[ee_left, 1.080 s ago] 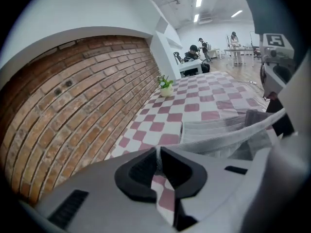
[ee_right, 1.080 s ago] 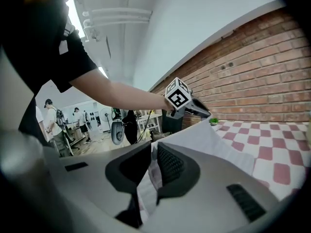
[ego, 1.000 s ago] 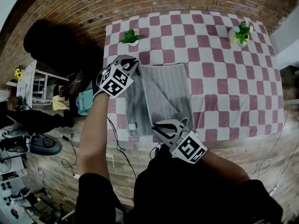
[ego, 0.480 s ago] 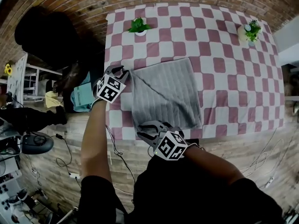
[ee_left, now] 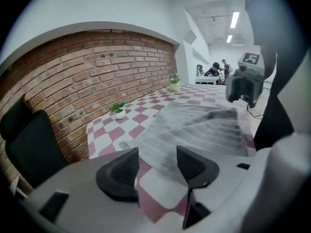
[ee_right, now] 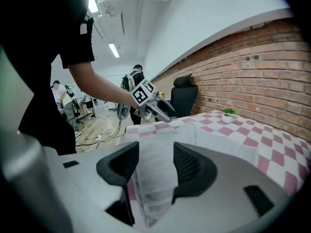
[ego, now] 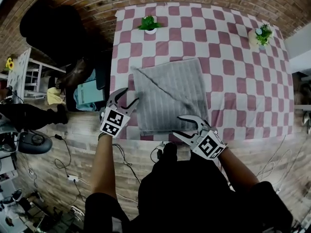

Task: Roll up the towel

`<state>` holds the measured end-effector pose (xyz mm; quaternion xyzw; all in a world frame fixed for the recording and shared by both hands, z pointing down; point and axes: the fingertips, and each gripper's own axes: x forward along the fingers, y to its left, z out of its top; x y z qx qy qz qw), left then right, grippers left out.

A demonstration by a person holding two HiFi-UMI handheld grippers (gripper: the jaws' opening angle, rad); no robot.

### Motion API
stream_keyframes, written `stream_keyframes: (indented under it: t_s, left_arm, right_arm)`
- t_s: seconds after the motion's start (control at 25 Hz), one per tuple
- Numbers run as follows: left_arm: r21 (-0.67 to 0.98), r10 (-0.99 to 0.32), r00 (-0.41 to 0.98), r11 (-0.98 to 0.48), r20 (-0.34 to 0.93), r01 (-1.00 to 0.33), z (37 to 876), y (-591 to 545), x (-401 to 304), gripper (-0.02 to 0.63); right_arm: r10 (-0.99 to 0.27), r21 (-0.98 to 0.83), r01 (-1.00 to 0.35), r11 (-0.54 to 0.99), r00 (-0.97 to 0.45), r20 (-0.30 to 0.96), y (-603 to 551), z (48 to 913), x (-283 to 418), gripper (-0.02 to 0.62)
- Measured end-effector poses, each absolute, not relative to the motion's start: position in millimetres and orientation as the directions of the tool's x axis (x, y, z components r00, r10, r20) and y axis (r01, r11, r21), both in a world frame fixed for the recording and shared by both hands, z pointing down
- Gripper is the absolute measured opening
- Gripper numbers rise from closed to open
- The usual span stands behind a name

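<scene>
Head view: the towel (ego: 170,93) lies spread flat on the table (ego: 233,57), towards its near left corner, with one diagonal crease across it. The left gripper (ego: 127,97) sits at the towel's near left corner and the right gripper (ego: 179,126) at its near edge, further right. Rolling does not seem to have begun: no part of the towel is turned over yet. This looks like the moment for taking hold of the near edge. Two pots (ego: 149,30) stand along the far edge, one near each far corner, each holding a small green plant (ego: 262,32).

Left gripper view: the jaws stand well apart, having just been opening. Only checked cloth shows between them; the towel's corner lies just beyond the tips.

Right gripper view: these jaws have also just been opening and stand apart. The towel's edge runs between them, but the pads do not press on it.

The next move likely calls for both grippers to close on the near edge evenly, then turn it over away from the person so the roll starts straight.
</scene>
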<state>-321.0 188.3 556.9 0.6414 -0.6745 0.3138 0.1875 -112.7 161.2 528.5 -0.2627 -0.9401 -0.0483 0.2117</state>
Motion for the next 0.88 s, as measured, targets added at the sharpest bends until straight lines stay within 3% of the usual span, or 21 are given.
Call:
stream_keyframes:
  t_s: [0.24,0.48,0.76,0.88]
  left_arm:
    - [-0.049,-0.733,0.011,-0.06,0.68,-0.997,568.7,220.6,-243.4,0.244]
    - [-0.061,-0.611,0.07,-0.191,0.788,-0.98,594.7,258.1,-180.7,0.244]
    - [-0.067,-0.498,0.061,-0.235,0.865,-0.97,628.3,282.4,-161.1,0.239]
    - [-0.084,-0.495,0.038,-0.222,0.868,-0.972,628.3,281.5,-166.6,0.188]
  right_arm:
    - [0.43,0.004,0.517,0.856,-0.715,0.552,116.6,555.2,-65.8,0.201]
    - [0.434,0.067,0.625,0.778,-0.611,0.662,112.2,586.5,-23.0,0.201]
    - [0.358,0.138,0.644,0.753,-0.576,0.735,91.3,612.9,3.9,0.201]
    - [0.334,0.149,0.648,0.747,-0.559,0.759,82.5,624.3,8.2,0.191]
